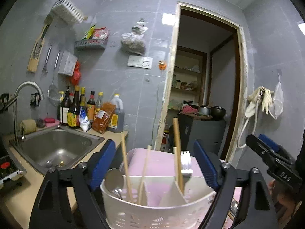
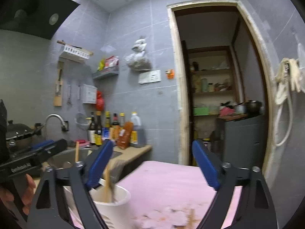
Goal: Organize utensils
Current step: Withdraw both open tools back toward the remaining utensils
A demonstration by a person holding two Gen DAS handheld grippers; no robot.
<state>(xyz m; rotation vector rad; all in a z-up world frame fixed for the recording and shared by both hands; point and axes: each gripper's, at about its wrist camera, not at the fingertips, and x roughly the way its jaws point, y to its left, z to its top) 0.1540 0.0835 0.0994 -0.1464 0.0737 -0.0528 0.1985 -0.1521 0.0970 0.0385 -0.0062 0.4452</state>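
Observation:
A white perforated utensil holder (image 1: 152,215) stands on a pink surface (image 1: 160,164), just in front of my left gripper (image 1: 154,152). That gripper is open, its blue pads apart on either side of the holder and not touching it. The holder's compartments contain wooden chopsticks (image 1: 126,171), a thick wooden handle (image 1: 178,152) and a metal spoon (image 1: 114,179). In the right wrist view the holder (image 2: 114,206) sits low left, blurred, with a wooden utensil (image 2: 107,183) in it. My right gripper (image 2: 152,148) is open over the pink surface (image 2: 171,187), with nothing between its pads.
A steel sink (image 1: 57,148) with a faucet (image 1: 28,87) lies to the left, and sauce bottles (image 1: 85,110) line the counter behind it. A stove edge (image 1: 7,168) is at far left. An open doorway (image 1: 205,76) leads to shelves. A person's hand (image 2: 28,189) holds the left gripper.

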